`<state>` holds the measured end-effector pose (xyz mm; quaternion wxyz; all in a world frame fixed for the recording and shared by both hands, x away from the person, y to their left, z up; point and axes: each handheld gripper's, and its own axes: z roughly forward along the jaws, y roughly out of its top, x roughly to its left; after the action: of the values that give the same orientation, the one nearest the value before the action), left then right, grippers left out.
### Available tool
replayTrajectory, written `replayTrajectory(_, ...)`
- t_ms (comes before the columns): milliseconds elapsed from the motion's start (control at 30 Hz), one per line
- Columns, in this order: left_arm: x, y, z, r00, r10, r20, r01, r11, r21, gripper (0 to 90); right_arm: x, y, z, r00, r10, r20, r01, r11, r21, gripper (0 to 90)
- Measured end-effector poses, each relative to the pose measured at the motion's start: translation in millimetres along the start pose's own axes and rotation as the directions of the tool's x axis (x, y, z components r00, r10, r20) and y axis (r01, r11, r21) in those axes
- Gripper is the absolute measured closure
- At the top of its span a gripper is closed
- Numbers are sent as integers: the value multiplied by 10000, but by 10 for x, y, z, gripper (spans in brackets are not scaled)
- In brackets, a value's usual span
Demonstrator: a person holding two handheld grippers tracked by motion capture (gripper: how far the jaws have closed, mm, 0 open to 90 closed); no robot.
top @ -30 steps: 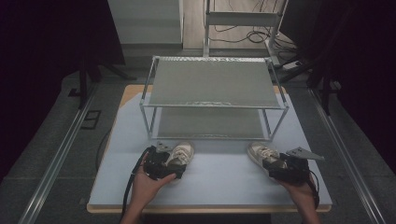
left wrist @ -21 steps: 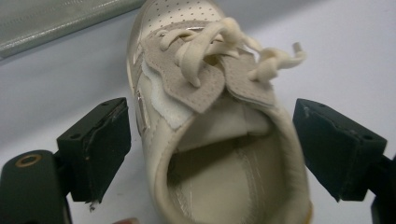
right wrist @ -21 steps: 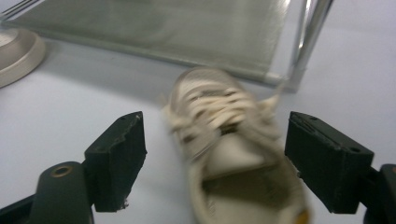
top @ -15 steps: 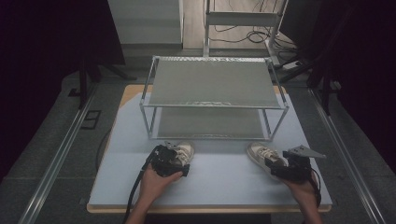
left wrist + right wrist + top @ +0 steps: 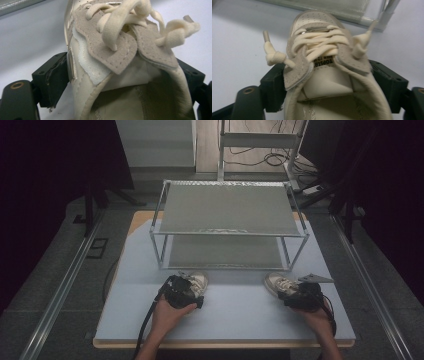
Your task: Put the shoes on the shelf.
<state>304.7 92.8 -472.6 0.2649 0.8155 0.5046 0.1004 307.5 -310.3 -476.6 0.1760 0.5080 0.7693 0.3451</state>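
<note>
Both shoes' heels [image 5: 189, 292] [image 5: 292, 292] sit hidden under the grippers [image 5: 181, 292] [image 5: 305, 296].

A two-tier metal rack [image 5: 227, 210] stands on the grey table [image 5: 240, 312].

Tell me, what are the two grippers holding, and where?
Each hand-held gripper grips one shoe by the collar, jaws on both sides of the opening: the left gripper holds the left shoe, the right gripper the right shoe.
</note>
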Motion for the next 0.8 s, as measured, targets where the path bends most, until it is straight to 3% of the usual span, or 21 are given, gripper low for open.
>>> replayTrajectory(200, 12, -11, 3, 9991, -394, 163, 392, 9992, 102, 153, -11, -9, -7, 10000, -40, -22, 40, 10000, -52, 260)
replayTrajectory(433, 10, -15, -1, 9990, -426, 165, 424, 9990, 107, 170, -7, -14, -13, 10000, -6, 23, 7, 9999, -105, 272)
replayTrajectory(800, 51, -94, -86, 9987, -251, 435, 269, 9987, -429, 277, 4, -22, -38, 9998, 110, -164, -112, 9998, -147, 296)
